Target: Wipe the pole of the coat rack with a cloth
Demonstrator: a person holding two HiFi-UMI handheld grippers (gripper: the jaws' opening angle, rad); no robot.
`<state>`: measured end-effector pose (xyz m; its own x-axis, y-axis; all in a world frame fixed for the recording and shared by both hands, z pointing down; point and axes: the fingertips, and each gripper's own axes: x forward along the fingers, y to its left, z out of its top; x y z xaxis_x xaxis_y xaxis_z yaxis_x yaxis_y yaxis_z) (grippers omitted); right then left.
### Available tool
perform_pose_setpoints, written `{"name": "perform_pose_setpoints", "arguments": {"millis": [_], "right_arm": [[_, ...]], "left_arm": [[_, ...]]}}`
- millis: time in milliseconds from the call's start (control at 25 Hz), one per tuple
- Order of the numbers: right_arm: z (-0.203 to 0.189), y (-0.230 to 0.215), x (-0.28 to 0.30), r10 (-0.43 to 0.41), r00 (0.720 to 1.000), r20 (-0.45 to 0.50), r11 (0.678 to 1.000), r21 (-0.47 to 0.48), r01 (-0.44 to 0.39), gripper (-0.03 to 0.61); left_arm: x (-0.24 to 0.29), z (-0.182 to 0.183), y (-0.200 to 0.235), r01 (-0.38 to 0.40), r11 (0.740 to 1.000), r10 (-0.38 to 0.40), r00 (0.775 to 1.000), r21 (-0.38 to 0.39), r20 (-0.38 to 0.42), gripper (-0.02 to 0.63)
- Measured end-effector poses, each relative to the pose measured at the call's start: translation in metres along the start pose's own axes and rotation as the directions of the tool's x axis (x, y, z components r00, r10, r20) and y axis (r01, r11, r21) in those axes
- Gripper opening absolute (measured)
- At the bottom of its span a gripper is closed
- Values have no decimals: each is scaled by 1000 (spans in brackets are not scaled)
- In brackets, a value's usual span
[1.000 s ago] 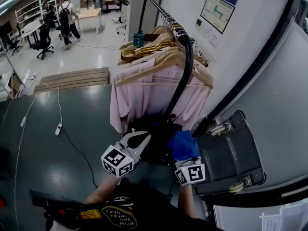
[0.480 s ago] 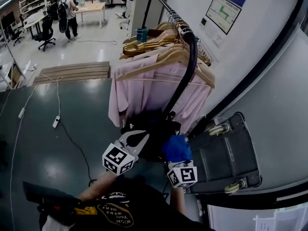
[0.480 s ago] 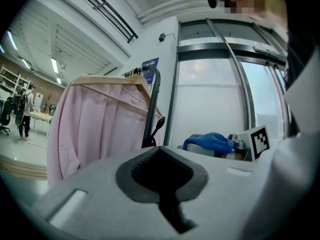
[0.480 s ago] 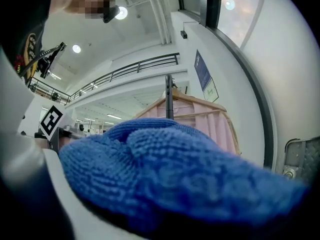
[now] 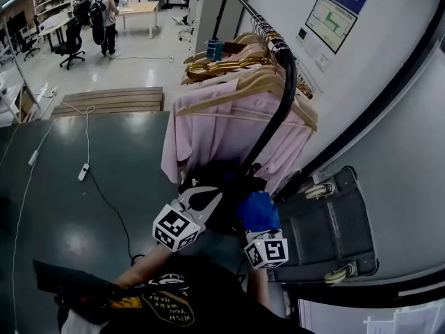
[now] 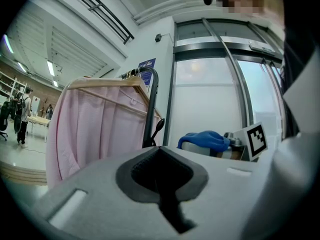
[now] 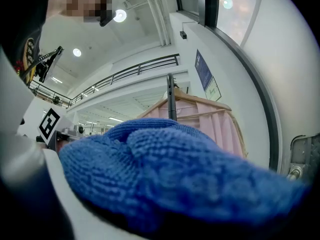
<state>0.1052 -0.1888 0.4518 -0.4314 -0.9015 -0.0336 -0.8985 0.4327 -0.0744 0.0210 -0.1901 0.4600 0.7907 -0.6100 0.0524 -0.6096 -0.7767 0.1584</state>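
The coat rack's black pole (image 5: 274, 117) runs along the top and bends down to its base in the head view; it also shows in the left gripper view (image 6: 151, 109) and the right gripper view (image 7: 171, 101). Pink shirts (image 5: 215, 131) hang from it on wooden hangers. My right gripper (image 5: 261, 221) is shut on a bunched blue cloth (image 5: 258, 210), low and just right of the pole's foot, apart from the pole. The cloth (image 7: 170, 174) fills the right gripper view. My left gripper (image 5: 200, 200) is shut on nothing, left of the pole's foot.
A grey wheeled suitcase (image 5: 327, 228) lies right of the rack by the white wall. A black bag (image 5: 219, 183) sits at the rack's base. A white cable with a power strip (image 5: 83, 172) crosses the dark floor at left. People stand far back.
Both grippers hold about the same place by the pole's foot; the right one with the cloth shifted slightly. The head view has tilted a little.
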Motion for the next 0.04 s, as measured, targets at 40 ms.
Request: {"name": "perform_pose_setpoints", "arguments": {"millis": [40], "right_arm": [[1,1,1,2,1000,2,1000,2,-2,9]], "left_arm": [[0,-1,-1,4,1000,-4,1000,-1,-3,0]]}}
